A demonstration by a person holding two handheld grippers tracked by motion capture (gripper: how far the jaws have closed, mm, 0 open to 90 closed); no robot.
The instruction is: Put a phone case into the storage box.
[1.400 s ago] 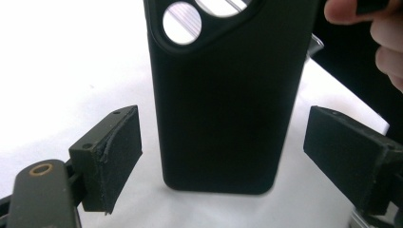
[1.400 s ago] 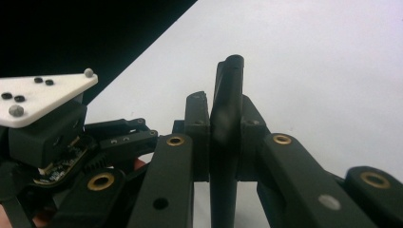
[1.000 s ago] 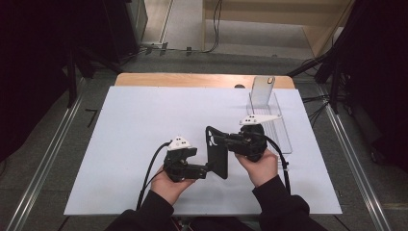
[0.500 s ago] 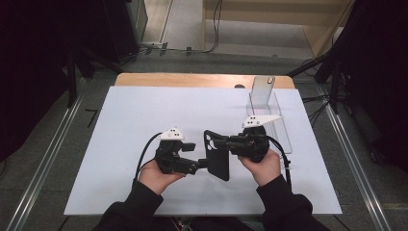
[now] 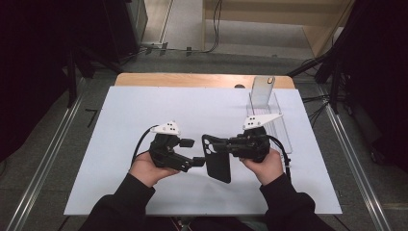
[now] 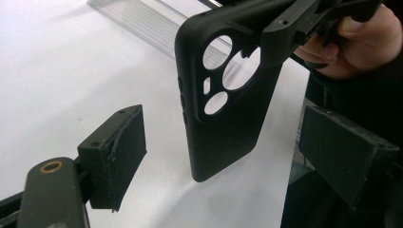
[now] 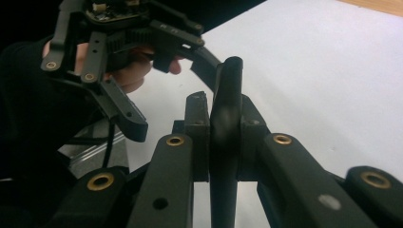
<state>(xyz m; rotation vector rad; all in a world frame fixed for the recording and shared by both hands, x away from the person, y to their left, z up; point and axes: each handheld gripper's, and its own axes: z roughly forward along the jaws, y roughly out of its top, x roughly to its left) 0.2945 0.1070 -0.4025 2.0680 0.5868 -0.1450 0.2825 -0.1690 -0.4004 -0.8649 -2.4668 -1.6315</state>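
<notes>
A black phone case (image 5: pixel 217 162) with round camera cut-outs hangs upright over the white mat, its top edge clamped in my right gripper (image 5: pixel 214 144), which is shut on it. The right gripper view shows the case (image 7: pixel 227 118) edge-on between the two pads of that gripper (image 7: pixel 223 114). My left gripper (image 5: pixel 192 152) stands open just left of the case, its jaws pointing at it. In the left gripper view the case (image 6: pixel 223 123) hangs beyond the wide gap of my left gripper (image 6: pixel 233 156), and neither pad (image 6: pixel 116 152) touches it.
A clear plastic stand (image 5: pixel 269 113) sits at the back right of the white mat (image 5: pixel 144 110), close behind the right hand. The wooden table edge (image 5: pixel 192 79) runs along the far side. Metal rails flank the table on both sides.
My left gripper has lifted and drawn a little to the left, away from the lower part of the case. The right gripper and the case have stayed where they were.
</notes>
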